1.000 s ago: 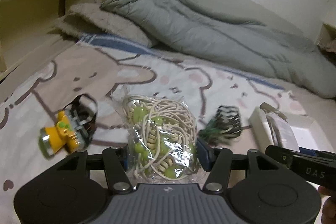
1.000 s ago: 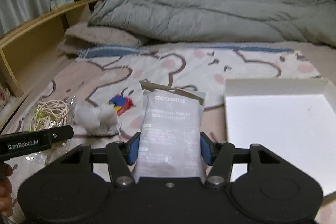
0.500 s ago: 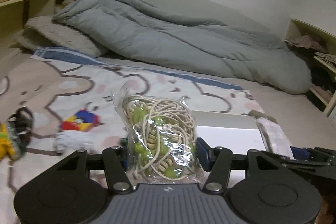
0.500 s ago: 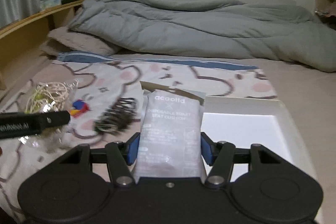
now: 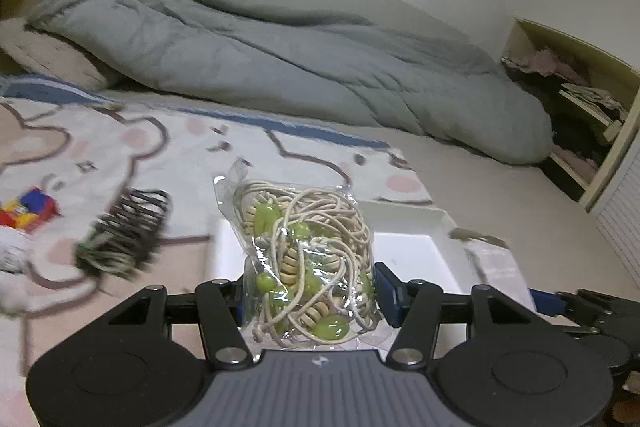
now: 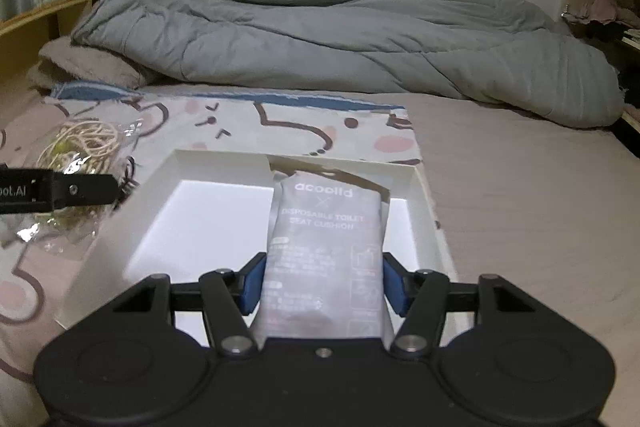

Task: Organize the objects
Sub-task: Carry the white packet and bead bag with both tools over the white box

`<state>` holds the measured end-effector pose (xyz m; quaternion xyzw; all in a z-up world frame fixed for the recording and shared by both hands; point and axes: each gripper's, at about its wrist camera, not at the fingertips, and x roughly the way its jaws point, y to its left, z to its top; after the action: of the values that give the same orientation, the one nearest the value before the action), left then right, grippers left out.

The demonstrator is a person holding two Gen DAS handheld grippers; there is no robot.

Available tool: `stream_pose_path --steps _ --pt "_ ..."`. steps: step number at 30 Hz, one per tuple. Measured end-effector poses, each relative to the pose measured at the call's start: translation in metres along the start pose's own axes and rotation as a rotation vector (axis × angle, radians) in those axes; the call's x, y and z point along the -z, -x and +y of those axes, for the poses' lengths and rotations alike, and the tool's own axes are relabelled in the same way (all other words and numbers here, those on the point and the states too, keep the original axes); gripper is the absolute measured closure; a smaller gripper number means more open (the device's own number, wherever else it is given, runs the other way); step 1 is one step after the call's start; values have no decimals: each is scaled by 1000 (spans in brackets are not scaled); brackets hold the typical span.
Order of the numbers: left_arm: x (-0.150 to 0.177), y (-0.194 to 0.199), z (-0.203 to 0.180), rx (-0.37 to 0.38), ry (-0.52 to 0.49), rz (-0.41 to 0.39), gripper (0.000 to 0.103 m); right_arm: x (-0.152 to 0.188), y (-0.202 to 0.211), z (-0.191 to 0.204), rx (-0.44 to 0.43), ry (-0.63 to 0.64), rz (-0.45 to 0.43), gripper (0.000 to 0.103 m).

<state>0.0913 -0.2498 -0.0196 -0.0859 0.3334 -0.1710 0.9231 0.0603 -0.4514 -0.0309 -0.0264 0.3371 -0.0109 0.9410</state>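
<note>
Since a second ago we have swung both grippers across the bed, and the white tray (image 6: 424,187) now lies under them. Our left gripper (image 5: 308,293) fingers clamp a clear bag of cream cord and green beads (image 5: 304,259); our right gripper (image 6: 322,285) fingers clamp a grey toilet seat cushion packet (image 6: 326,247) above the tray.

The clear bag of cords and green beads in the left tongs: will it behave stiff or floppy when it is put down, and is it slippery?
The bag of cords and beads is probably floppy: its crinkled film bulges unevenly between the left tongs. It may be slippery, since the plastic is glossy. It seems unlikely to roll; loose coiled cord should slump flat in the white tray.
</note>
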Motion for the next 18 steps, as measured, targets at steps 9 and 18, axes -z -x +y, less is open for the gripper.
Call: stream_pose_path --steps 9,18 --pt "12 -38 -30 38 23 80 45 8 -27 -31 -8 18 37 43" --pt "30 -64 -42 49 72 173 45 22 -45 -45 -25 40 106 42"
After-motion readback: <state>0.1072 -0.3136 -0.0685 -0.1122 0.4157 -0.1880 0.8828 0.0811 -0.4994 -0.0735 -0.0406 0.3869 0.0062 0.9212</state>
